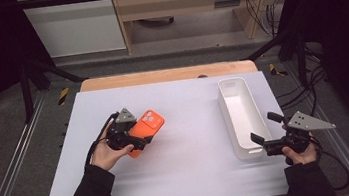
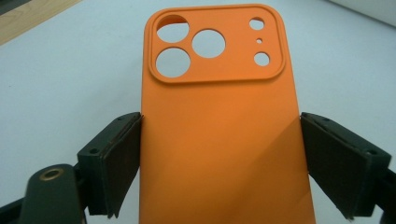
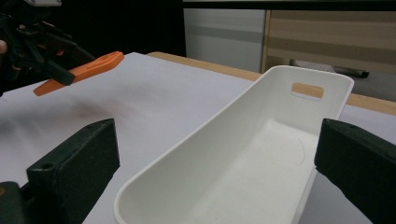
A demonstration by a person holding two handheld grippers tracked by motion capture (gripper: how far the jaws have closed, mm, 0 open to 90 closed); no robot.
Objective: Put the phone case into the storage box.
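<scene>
The left claw [image 1: 137, 142] grips the orange phone case [image 1: 145, 131] by its side edges, lifted off the table [image 1: 192, 176]. The right claw [image 1: 263, 142] stands wide open around the white bin's [image 1: 242, 115] near end.

Wooden cabinet [image 1: 176, 7] behind table, grey floor [image 1: 5, 134]

- You have a white tabletop [image 1: 182, 177] before you, laid over a wooden table whose edge [image 1: 167, 75] shows along the far side.
- A long white tray [image 1: 240, 115] stands on its right part.
</scene>
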